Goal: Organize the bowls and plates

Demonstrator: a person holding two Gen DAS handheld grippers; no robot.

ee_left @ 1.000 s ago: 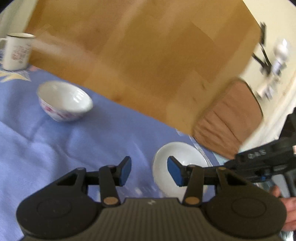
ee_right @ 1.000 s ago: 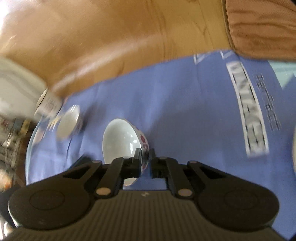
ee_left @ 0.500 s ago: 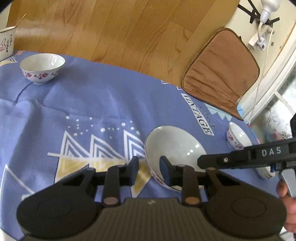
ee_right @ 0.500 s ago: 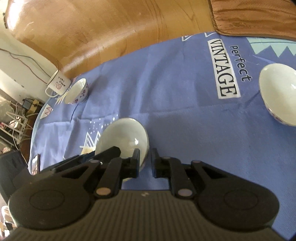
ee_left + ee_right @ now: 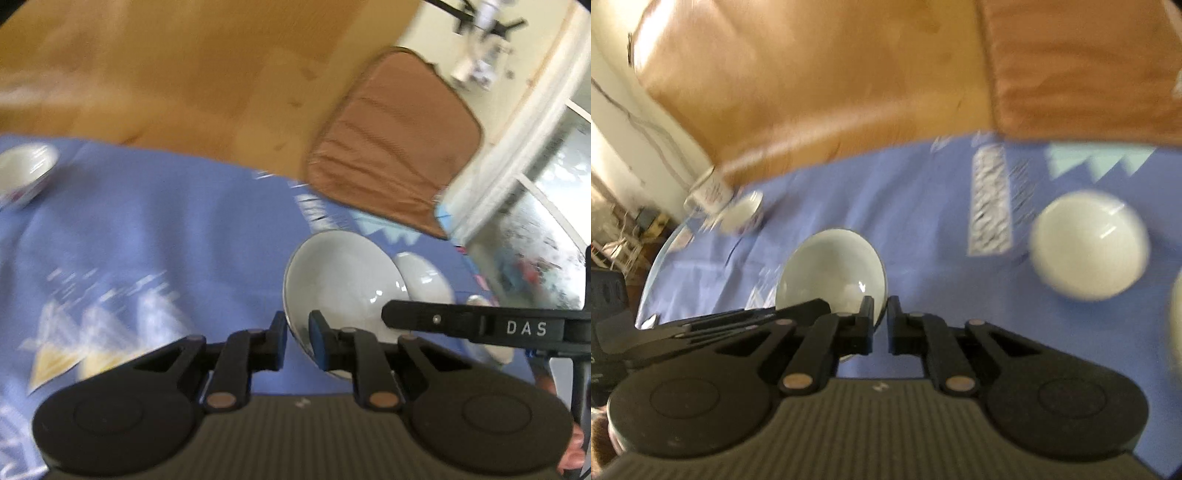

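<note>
Both my tools grip one white bowl [image 5: 343,280] by opposite rim edges: left tool [image 5: 297,341] has just closed on its side, right tool [image 5: 880,325] pinches the other. Beyond, right of my right tool, second bowl [image 5: 1087,245] on blue desk cloth [image 5: 166,229]; farthest left, small patterned bowl [image 5: 744,218].

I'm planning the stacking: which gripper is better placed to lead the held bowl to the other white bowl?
Probably the right gripper: both pinch the held bowl, but the other white bowl lies on its free side.
</note>
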